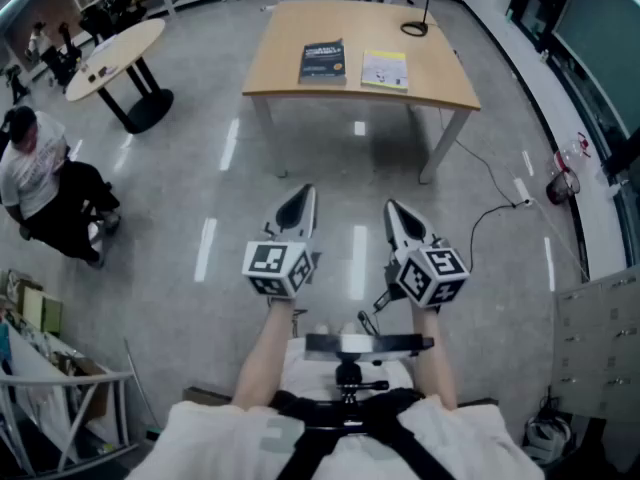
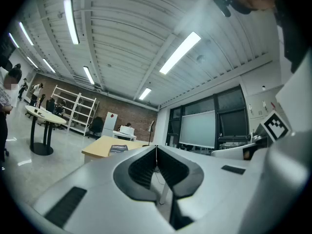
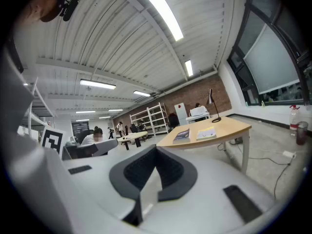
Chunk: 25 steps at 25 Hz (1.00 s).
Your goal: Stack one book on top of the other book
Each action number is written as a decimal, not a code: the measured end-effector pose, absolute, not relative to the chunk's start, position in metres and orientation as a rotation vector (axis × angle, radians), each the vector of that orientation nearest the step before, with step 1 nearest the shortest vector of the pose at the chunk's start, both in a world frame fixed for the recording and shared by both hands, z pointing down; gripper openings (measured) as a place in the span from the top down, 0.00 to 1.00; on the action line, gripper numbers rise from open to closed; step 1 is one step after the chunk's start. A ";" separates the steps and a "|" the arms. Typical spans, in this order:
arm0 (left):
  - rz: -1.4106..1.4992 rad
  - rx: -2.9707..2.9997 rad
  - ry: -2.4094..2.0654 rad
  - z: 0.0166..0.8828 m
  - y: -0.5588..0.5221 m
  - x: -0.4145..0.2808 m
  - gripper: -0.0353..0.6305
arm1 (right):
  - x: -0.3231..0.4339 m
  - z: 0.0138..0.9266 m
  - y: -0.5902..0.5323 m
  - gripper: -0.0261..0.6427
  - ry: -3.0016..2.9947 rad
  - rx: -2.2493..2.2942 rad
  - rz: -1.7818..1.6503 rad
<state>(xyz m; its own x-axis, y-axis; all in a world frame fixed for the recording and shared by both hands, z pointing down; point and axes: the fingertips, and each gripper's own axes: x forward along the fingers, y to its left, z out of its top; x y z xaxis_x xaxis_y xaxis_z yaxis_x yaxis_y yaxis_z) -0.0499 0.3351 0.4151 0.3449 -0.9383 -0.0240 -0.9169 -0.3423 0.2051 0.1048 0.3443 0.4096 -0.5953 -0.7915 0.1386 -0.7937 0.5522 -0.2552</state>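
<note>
A dark book (image 1: 323, 61) and a pale yellow book (image 1: 385, 69) lie side by side, apart, on a wooden table (image 1: 290, 38) well ahead of me. My left gripper (image 1: 305, 196) and right gripper (image 1: 393, 208) are held over the floor, far short of the table, both shut with nothing between the jaws. From the right gripper view both the dark book (image 3: 182, 135) and the yellow book (image 3: 206, 133) show on the tabletop. Only the dark book (image 2: 118, 148) is visible in the left gripper view, beyond the left gripper (image 2: 156, 147). The right gripper (image 3: 155, 147) points level toward the table.
A black desk lamp (image 1: 418, 13) stands at the table's far right corner. A round white table (image 1: 110, 58) and a seated person (image 1: 35, 178) are at the left. A cable (image 1: 495, 213) trails on the floor right of the table; a grey cabinet (image 1: 600, 338) stands at the right.
</note>
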 end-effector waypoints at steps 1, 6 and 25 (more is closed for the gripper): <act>-0.198 2.452 -1.709 0.415 0.334 -0.052 0.93 | 0.103 0.410 0.344 0.96 -2.758 1.412 0.458; -0.206 2.461 -1.723 0.413 0.327 -0.058 0.93 | 0.098 0.411 0.340 0.96 -2.774 1.409 0.481; -0.219 2.428 -1.769 0.421 0.276 -0.067 0.93 | 0.103 0.435 0.282 0.96 -2.783 1.393 0.585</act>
